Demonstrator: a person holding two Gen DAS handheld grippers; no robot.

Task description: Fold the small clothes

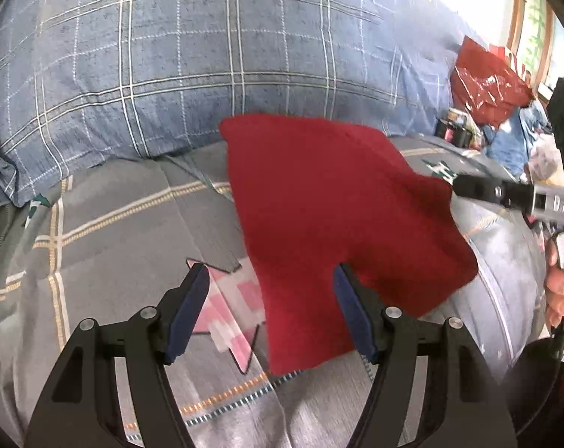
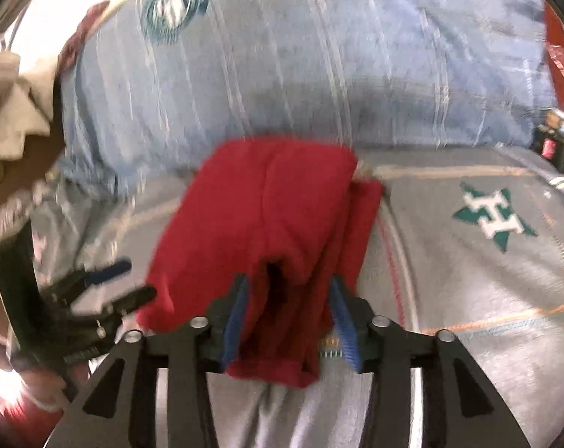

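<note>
Covering the near surface is a grey bedspread (image 1: 132, 216) with tan and white check lines, a pink pixelated star (image 1: 229, 310) printed on it at left and a green-and-white star with an H (image 2: 495, 218) printed at right. Far side of the bed, a bulky blue plaid duvet (image 1: 192, 59) is piled up, with a round teal crest (image 2: 173, 7) near its top. Left gripper (image 1: 270, 291): jaws apart, blue pads showing, nothing pinched; its right finger sits on the red cloth's near edge, the left finger over the pink star. Red garment (image 1: 330, 201) lies on the grey spread just in front of the duvet, mid-scene, partly folded with layers overlapping; in the right wrist view it looks like a thick folded stack with a hemmed near end. Right gripper (image 2: 289, 295): jaws apart, the garment's near end lies between the blue pads; that view is motion-blurred, so contact with the pads cannot be told. In the left wrist view the right gripper's tip meets the garment's right corner, and a person's hand (image 1: 560, 291) holds its handle at far right. Far right of the room: a red plastic bag (image 1: 487, 82), dark small containers (image 1: 454, 130), blue fabric, and a wood-framed window (image 1: 536, 26). At the right view's far left, a pale crumpled cloth (image 2: 13, 112).
</note>
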